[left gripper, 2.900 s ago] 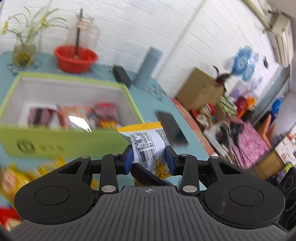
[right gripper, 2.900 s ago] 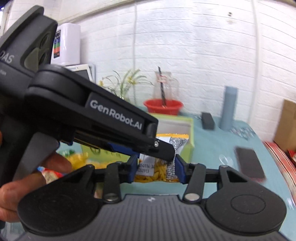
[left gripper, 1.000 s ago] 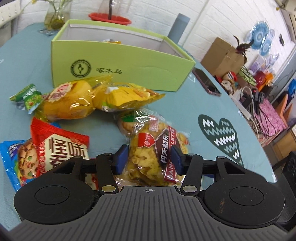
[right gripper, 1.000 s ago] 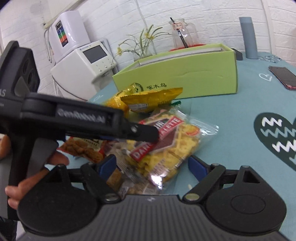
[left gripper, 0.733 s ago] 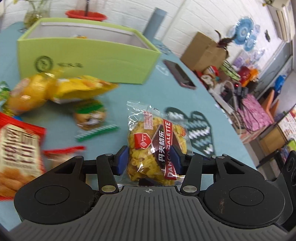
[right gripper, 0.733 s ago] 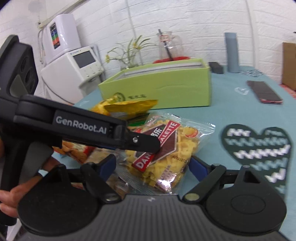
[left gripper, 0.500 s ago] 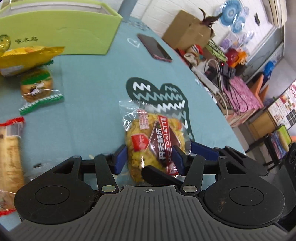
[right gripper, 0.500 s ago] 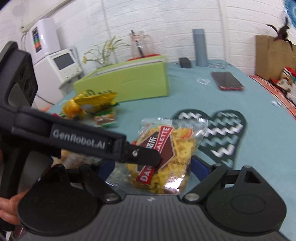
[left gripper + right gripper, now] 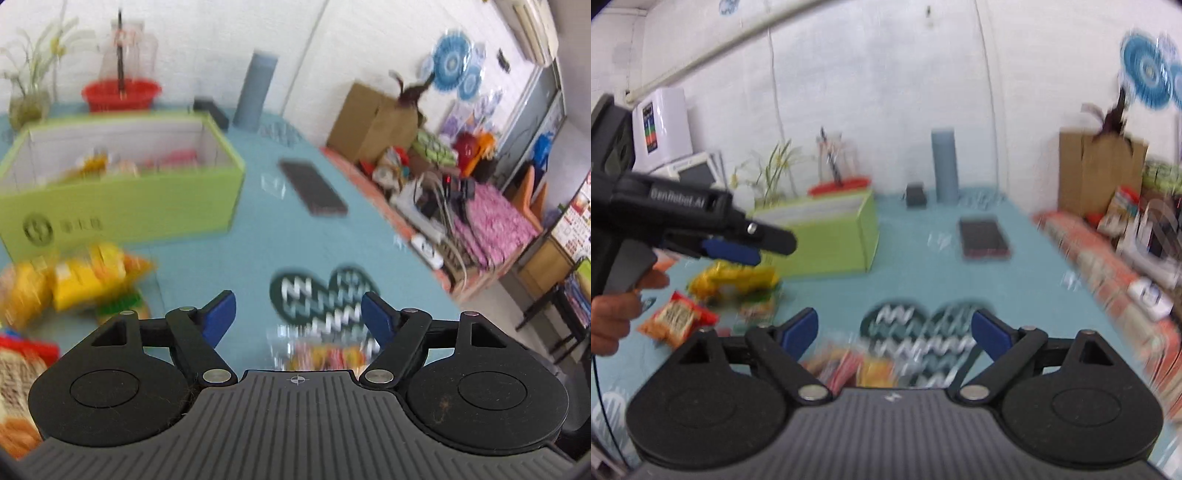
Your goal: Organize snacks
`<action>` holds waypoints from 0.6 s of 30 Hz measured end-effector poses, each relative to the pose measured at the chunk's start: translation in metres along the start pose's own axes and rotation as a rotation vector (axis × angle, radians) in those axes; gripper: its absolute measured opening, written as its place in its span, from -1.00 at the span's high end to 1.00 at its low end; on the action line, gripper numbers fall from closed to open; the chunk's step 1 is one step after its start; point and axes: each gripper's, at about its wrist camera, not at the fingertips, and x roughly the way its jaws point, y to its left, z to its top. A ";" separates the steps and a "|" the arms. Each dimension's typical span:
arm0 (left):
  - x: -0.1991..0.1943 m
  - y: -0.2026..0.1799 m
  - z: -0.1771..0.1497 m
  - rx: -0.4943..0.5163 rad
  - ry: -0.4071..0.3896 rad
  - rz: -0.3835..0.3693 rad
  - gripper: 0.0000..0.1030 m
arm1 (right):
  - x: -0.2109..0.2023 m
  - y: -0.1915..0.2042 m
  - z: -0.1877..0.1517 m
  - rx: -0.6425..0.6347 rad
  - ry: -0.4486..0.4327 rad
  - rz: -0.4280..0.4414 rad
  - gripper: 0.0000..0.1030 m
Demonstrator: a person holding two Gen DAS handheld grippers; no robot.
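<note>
My left gripper (image 9: 299,314) is open and empty above the teal table; it also shows from the side in the right wrist view (image 9: 753,247). The yellow-and-red snack bag (image 9: 325,356) lies blurred on the table just below it, by the heart mat (image 9: 325,299). My right gripper (image 9: 895,330) is open and empty, with the same bag (image 9: 860,363) low between its fingers. The green box (image 9: 122,199) with several snacks inside stands at the back left. Loose yellow snack packs (image 9: 77,280) lie in front of it.
A phone (image 9: 314,188) lies right of the box. A grey cylinder (image 9: 255,90), a red bowl (image 9: 122,94) and a plant vase (image 9: 27,105) stand at the back. The table's right edge (image 9: 388,206) drops to a cluttered floor. A red snack pack (image 9: 677,319) lies at left.
The left gripper has opened and let go of the yellow-and-red bag, which now lies on the table by the heart mat. Both grippers have lifted and tilted up.
</note>
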 end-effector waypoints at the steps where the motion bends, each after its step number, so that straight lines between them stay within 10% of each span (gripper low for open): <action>1: 0.009 0.002 -0.009 -0.006 0.034 -0.005 -0.06 | 0.004 0.001 -0.012 0.017 0.030 0.012 -0.82; 11: 0.044 -0.004 -0.053 0.023 0.119 -0.027 -0.02 | 0.033 0.023 -0.030 -0.030 0.096 0.061 -0.82; 13: 0.044 -0.004 -0.055 0.018 0.115 -0.047 0.36 | 0.037 0.027 -0.029 -0.051 0.096 0.065 -0.73; 18: 0.034 -0.006 -0.045 -0.030 0.111 -0.070 0.40 | 0.029 0.042 -0.014 -0.111 0.033 0.001 -0.46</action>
